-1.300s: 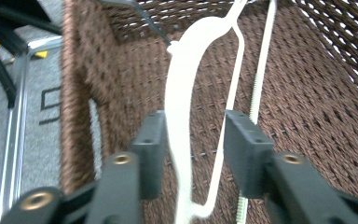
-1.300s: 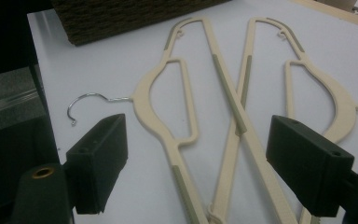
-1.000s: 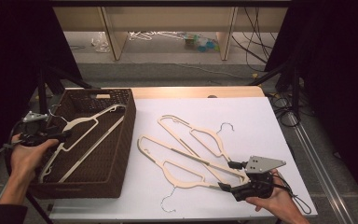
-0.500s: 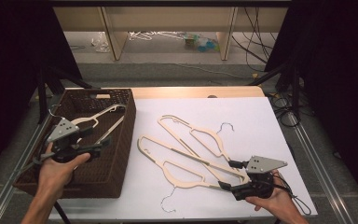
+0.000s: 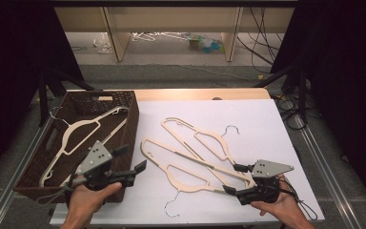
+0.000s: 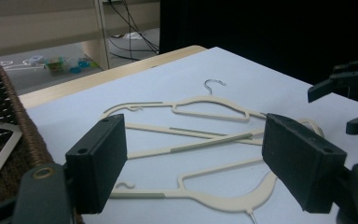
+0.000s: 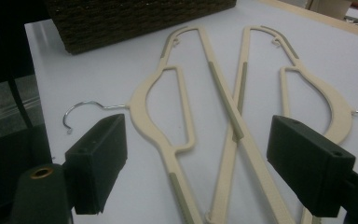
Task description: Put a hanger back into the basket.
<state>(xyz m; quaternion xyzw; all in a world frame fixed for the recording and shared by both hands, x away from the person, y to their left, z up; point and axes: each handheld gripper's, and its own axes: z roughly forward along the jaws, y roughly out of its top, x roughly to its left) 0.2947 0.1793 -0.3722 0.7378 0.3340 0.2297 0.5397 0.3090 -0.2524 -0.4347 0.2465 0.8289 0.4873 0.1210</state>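
Note:
Two cream hangers lie crossed on the white table top (image 5: 267, 129): a near one (image 5: 171, 150) and a far one (image 5: 218, 145). A third cream hanger (image 5: 95, 119) lies inside the brown wicker basket (image 5: 132, 124) at the left. My left gripper (image 5: 132, 159) is open above the basket's near right corner and points at the crossed hangers. In the left gripper view the near hanger (image 6: 223, 198) and far hanger (image 6: 214, 103) lie beyond the empty jaws. My right gripper (image 5: 231, 178) is open at the hangers' right ends. The near hanger (image 7: 142, 100) lies between its jaws.
The basket's wall (image 7: 135, 18) stands beyond the hangers in the right gripper view. Metal hooks stick out from the hangers toward the front edge (image 5: 171, 206) and the far side (image 5: 228, 129). Cables (image 5: 290, 107) hang off the table's right edge.
My left gripper has swung from the basket's left side across to its near right corner, turning toward the hangers. The right gripper has stayed where it was.

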